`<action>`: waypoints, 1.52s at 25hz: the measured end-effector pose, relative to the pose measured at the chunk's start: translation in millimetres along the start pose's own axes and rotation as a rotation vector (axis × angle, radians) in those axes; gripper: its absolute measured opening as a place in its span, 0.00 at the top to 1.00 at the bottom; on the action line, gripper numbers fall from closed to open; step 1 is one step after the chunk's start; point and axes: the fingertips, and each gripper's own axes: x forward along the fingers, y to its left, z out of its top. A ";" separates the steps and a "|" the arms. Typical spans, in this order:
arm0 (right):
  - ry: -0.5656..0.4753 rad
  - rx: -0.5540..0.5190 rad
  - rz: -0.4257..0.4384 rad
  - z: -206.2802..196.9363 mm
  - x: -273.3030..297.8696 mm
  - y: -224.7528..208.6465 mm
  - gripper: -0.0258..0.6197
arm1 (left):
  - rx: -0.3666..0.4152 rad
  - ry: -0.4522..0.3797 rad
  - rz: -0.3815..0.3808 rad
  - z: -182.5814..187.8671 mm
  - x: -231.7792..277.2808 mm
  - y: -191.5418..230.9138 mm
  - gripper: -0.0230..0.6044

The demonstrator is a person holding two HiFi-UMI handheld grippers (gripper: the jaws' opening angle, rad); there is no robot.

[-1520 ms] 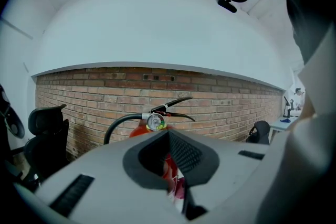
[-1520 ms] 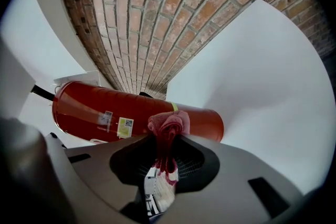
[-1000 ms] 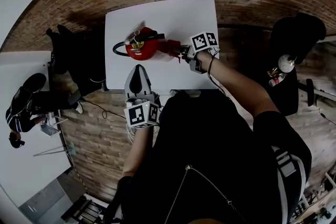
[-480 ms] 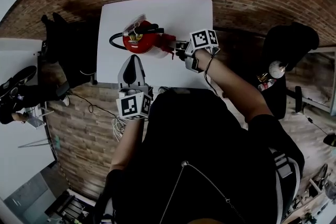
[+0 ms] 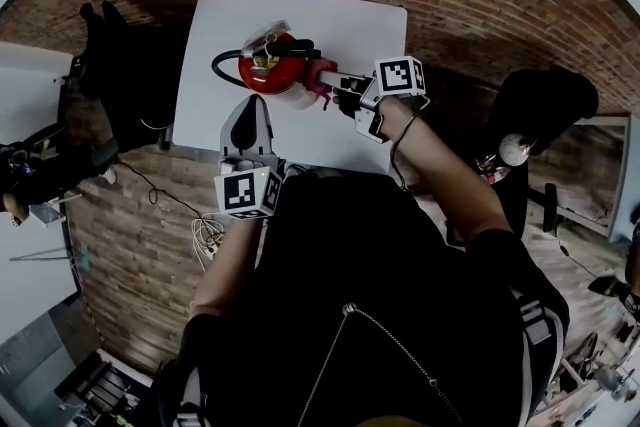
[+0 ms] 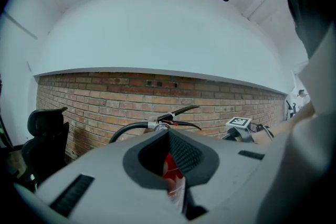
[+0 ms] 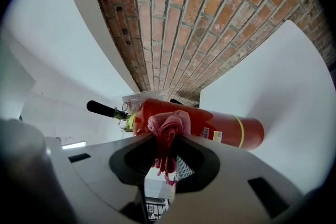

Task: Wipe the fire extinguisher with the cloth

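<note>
My left gripper (image 5: 254,110) sits just short of the fire extinguisher (image 5: 272,75) on the white table (image 5: 350,25). Its own view shows jaws seemingly together, empty. Only the right gripper view shows my right gripper (image 7: 168,150) pinching the cloth (image 7: 167,128) against the cylinder.

One fire extinguisher (image 5: 275,75), ahead of both jaw pairs. One cloth (image 7: 167,131), between right jaws. One white table (image 5: 340,25). Two grippers: left gripper (image 5: 253,115), right gripper (image 5: 338,87).

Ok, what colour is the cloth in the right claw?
The cloth is pinkish red; clearest in the right gripper view.
</note>
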 end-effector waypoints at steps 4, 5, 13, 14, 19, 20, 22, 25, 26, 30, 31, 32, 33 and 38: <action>-0.006 0.017 0.048 3.6 -3.3 19.7 0.80 | -0.004 -0.002 0.005 -1.2 -0.8 3.8 0.95; -0.006 0.024 0.064 4.6 -3.5 24.7 0.80 | -0.004 -0.002 0.005 -1.7 -1.0 4.6 0.95; -0.054 0.123 0.198 10.2 -7.9 47.7 0.80 | -0.007 -0.007 -0.002 -1.8 -2.7 10.7 0.95; -0.065 0.136 0.216 10.7 -8.4 50.6 0.80 | -0.008 -0.007 -0.005 -1.9 -2.8 11.6 0.95; -0.110 0.169 0.286 14.2 -11.0 61.5 0.80 | -0.020 -0.009 -0.024 -1.1 -1.2 16.6 0.95; -0.120 0.171 0.294 14.7 -11.8 62.5 0.80 | -0.023 -0.010 -0.029 -1.0 0.0 17.5 0.95; -0.138 0.177 0.306 14.6 -13.3 62.7 0.80 | -0.025 -0.011 -0.037 -2.4 3.4 19.7 0.95; -0.160 0.189 0.318 12.6 -18.1 59.2 0.80 | -0.035 -0.004 -0.047 -6.6 8.8 20.4 0.95; -0.168 0.191 0.317 12.0 -20.5 56.9 0.80 | -0.035 -0.002 -0.051 -7.6 10.1 20.3 0.95; -0.211 0.179 0.296 8.8 -28.4 46.9 0.80 | -0.035 0.002 -0.072 -10.0 12.1 22.4 0.95; -0.223 0.168 0.283 7.2 -30.2 42.9 0.80 | -0.034 0.005 -0.082 -10.9 11.8 22.7 0.95; -0.236 0.156 0.264 4.7 -32.1 37.3 0.80 | -0.032 0.010 -0.094 -12.4 10.9 22.8 0.95; -0.249 0.145 0.242 1.2 -33.8 30.5 0.80 | -0.029 0.016 -0.108 -14.2 9.6 22.7 0.95; -0.308 0.129 0.093 -23.7 -38.0 -21.8 0.80 | 0.013 0.030 -0.157 -22.3 6.1 26.3 0.95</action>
